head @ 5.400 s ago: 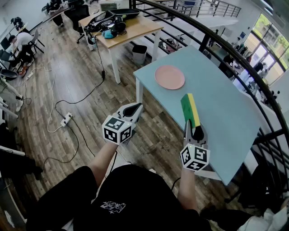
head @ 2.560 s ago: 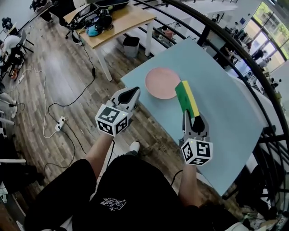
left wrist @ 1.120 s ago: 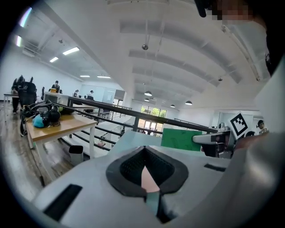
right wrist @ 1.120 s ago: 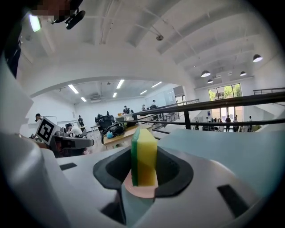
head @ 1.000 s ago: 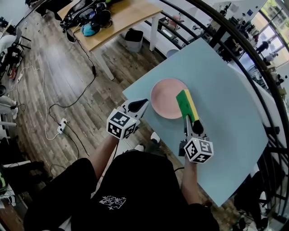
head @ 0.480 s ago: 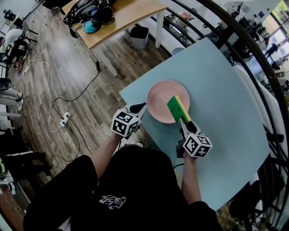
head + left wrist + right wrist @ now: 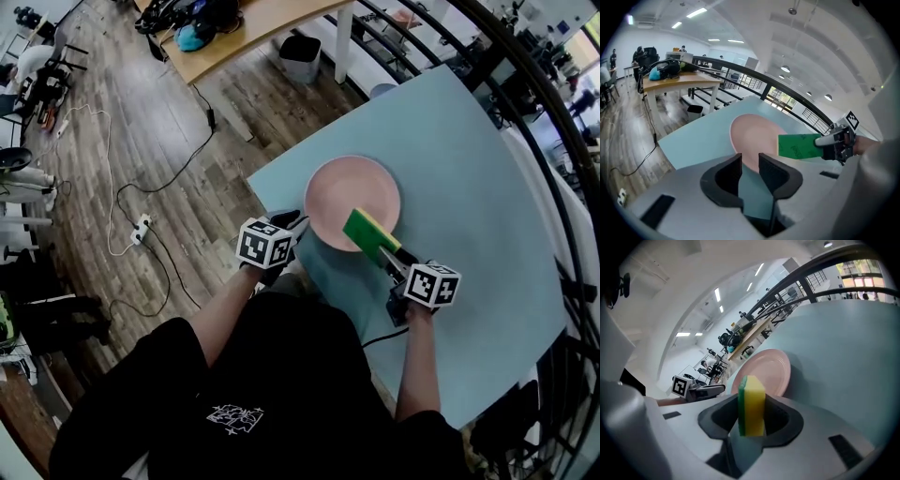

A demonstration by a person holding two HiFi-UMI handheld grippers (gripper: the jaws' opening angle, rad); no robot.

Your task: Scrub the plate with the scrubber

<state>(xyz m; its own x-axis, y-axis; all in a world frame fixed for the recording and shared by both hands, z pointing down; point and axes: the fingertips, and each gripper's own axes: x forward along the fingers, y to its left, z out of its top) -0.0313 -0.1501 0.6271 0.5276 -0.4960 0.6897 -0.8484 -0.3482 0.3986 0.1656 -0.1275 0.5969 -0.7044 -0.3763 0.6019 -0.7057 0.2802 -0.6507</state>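
Two claws are working at the near corner of a pale blue table [image 7: 469, 187]. The right claw [image 7: 389, 255] is pinching the scrubber [image 7: 370, 234] by its near end, with yellow foam on one side and a green pad on the other; in the right gripper view the block is standing on edge, squeezed between both jaws of the right claw [image 7: 751, 411], green layer to the left. The scrubber [image 7: 751, 404] is reaching out over the near right rim of the pink plate [image 7: 342, 192]. Whether it is touching the plate is not clear from any view. The plate is lying flat on the table near the corner, its face bare. The left claw [image 7: 292, 221] is hovering at the table's edge just beside the plate's near left rim; in the left gripper view its jaws are standing slightly spread with a narrow gap, nothing in it, only table and plate [image 7: 752, 136] showing through. From that side the scrubber's green face [image 7: 799, 145] is showing at the plate's right. Beyond the table, a wooden table [image 7: 253, 19] and a dark bin [image 7: 302, 56] are standing on the plank floor, with cables [image 7: 122, 187] trailing across it.
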